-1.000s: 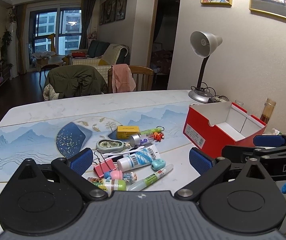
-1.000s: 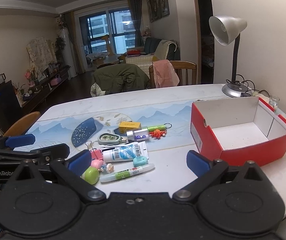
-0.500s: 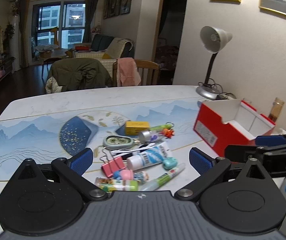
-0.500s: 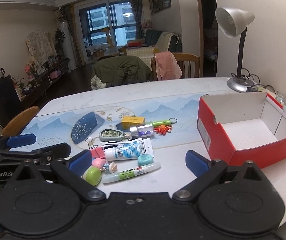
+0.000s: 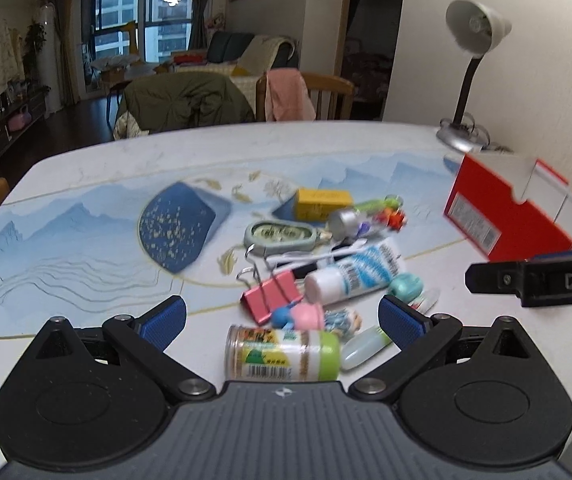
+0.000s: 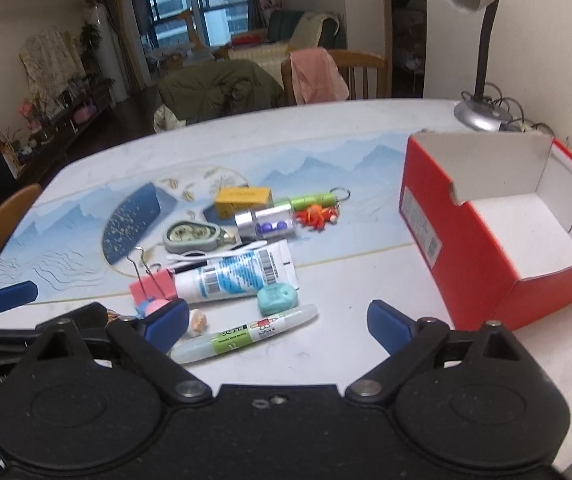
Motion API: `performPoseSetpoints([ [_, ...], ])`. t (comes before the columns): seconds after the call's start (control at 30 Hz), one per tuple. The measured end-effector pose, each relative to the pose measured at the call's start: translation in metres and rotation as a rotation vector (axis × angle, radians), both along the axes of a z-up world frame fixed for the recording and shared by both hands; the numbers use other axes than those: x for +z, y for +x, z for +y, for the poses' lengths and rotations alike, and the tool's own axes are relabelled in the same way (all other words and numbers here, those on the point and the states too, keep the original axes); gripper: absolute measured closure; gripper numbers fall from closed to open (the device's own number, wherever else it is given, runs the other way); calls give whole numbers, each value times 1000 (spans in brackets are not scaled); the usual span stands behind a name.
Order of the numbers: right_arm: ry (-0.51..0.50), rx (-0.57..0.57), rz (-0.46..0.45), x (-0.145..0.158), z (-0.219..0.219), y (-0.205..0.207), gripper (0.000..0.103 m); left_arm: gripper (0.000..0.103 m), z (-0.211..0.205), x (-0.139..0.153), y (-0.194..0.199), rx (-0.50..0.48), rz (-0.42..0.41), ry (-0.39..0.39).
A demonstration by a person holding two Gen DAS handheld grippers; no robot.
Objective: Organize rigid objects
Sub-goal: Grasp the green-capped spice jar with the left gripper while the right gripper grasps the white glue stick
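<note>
The left gripper (image 5: 282,318) hangs with jaws wide apart right over the green-capped bottle (image 5: 282,354), which lies on its side across the gap, cap toward the right finger. The right gripper (image 6: 278,320), also spread, hovers nearer the glue pen (image 6: 246,334); the red box (image 6: 485,240) waits to its right.

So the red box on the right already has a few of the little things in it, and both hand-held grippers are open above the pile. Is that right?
Not quite. The red box is empty: the right wrist view looks straight into it and shows only its bare white floor. All the small items, such as the tube and the glue pen, lie on the table. The left hand-held gripper and the right hand-held gripper are indeed open.
</note>
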State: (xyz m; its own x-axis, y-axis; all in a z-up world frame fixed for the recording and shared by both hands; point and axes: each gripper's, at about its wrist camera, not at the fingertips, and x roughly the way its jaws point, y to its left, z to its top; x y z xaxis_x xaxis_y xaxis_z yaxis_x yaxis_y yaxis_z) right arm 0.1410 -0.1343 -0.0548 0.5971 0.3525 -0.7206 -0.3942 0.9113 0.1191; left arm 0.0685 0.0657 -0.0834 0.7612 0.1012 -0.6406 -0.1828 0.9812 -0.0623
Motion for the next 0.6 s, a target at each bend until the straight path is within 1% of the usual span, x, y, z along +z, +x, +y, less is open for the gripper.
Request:
performPoseSetpoints([
  [0.17, -26, -14, 78, -26, 12, 18, 9, 0, 1, -20, 11, -10, 51, 19],
  [0.27, -34, -33, 132, -41, 19, 31, 11, 0, 1, -30, 19, -24, 75, 9],
  [0.33, -37, -39, 167, -51, 25, 37, 12, 0, 1, -35, 22, -26, 88, 18],
  [0.47, -38, -69, 224, -66, 33, 47, 14, 0, 0, -42, 25, -26, 113, 23],
  [0.6, -32, -106, 256, -75, 39, 57, 18, 0, -2, -46, 29, -36, 126, 36],
])
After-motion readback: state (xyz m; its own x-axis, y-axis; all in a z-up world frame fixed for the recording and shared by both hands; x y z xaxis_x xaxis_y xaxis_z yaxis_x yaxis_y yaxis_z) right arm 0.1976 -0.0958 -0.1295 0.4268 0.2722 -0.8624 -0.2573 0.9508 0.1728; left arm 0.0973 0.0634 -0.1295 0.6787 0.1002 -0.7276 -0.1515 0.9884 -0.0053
